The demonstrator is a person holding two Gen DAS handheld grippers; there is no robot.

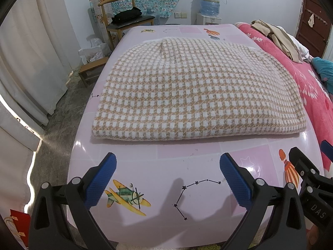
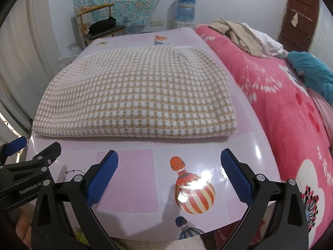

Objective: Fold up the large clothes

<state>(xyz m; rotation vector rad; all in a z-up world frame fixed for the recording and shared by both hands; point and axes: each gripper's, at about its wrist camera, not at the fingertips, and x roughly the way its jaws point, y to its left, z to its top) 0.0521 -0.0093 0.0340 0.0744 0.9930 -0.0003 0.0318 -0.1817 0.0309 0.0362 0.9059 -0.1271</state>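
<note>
A tan and white checked knit garment (image 1: pixel 197 89) lies folded into a thick rectangle on the pink patterned table (image 1: pixel 162 164); the right wrist view shows the same garment (image 2: pixel 137 95) on that table (image 2: pixel 129 166). My left gripper (image 1: pixel 167 166) hovers open over the table's near edge, short of the garment's front fold, nothing between its blue pads. My right gripper (image 2: pixel 169 164) is also open and empty, just in front of the garment's near right part. Each gripper appears at the edge of the other's view.
A bed with a pink flowered blanket (image 2: pixel 291 125) adjoins the table's right side, with beige clothes (image 2: pixel 239 35) and a teal garment (image 2: pixel 312 73) on it. A wooden chair (image 1: pixel 124 18), a low stool (image 1: pixel 91 70) and white curtains (image 1: pixel 27 62) stand to the left and behind.
</note>
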